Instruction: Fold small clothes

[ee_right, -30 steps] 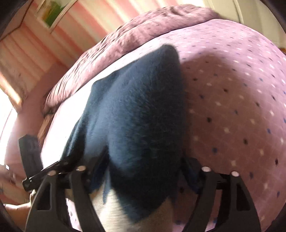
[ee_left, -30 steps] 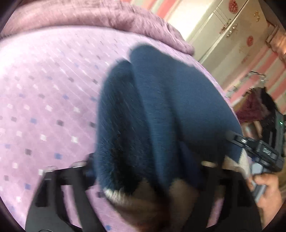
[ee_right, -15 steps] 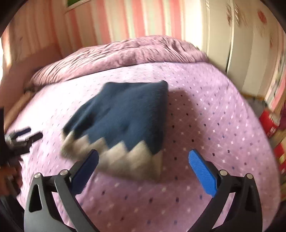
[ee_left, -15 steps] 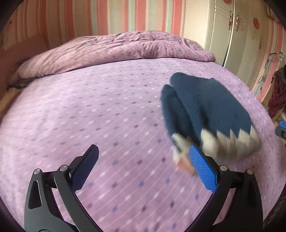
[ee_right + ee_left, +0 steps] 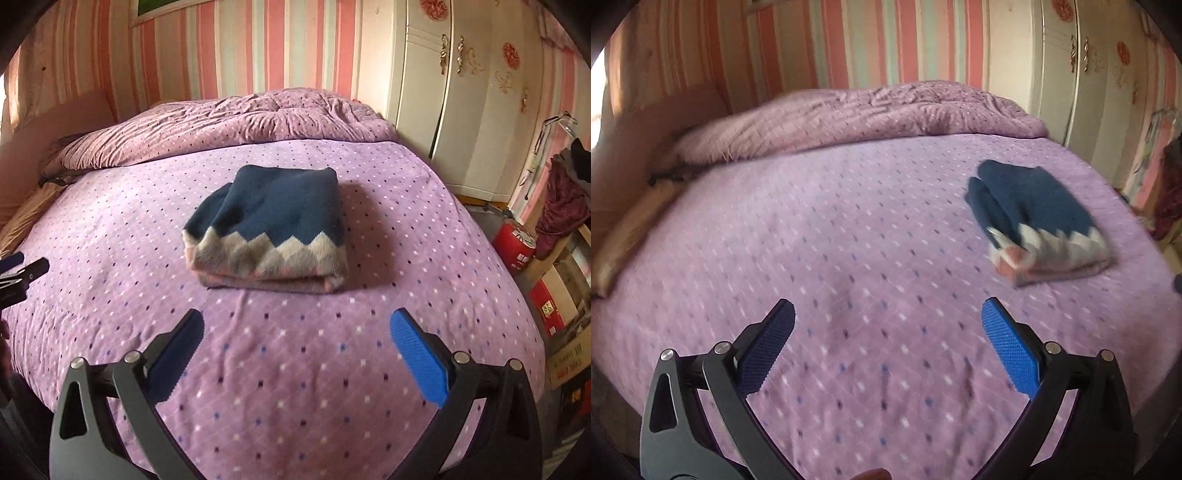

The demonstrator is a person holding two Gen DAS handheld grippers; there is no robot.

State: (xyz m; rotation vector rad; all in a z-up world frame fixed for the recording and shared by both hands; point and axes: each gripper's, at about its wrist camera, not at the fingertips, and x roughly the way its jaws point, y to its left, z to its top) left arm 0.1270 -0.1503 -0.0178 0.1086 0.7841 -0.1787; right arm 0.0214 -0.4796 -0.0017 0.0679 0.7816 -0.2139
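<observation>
A folded navy sweater (image 5: pixel 273 225) with a grey and pink zigzag hem lies on the purple dotted bedspread (image 5: pixel 295 369). It also shows in the left wrist view (image 5: pixel 1034 218), at the right. My right gripper (image 5: pixel 295 343) is open and empty, held back in front of the sweater's hem. My left gripper (image 5: pixel 886 343) is open and empty, held back and to the left of the sweater. The tip of the left gripper (image 5: pixel 22 269) shows at the left edge of the right wrist view.
A bunched purple duvet (image 5: pixel 229 125) lies along the head of the bed. A white wardrobe (image 5: pixel 472 96) stands at the right. A red container (image 5: pixel 517 243), boxes (image 5: pixel 554 306) and hanging clothes (image 5: pixel 565 199) crowd the floor beside the bed's right edge.
Both grippers let go of the sweater, opened and pulled back from it. The sweater now lies folded on the bed, farther away in both views.
</observation>
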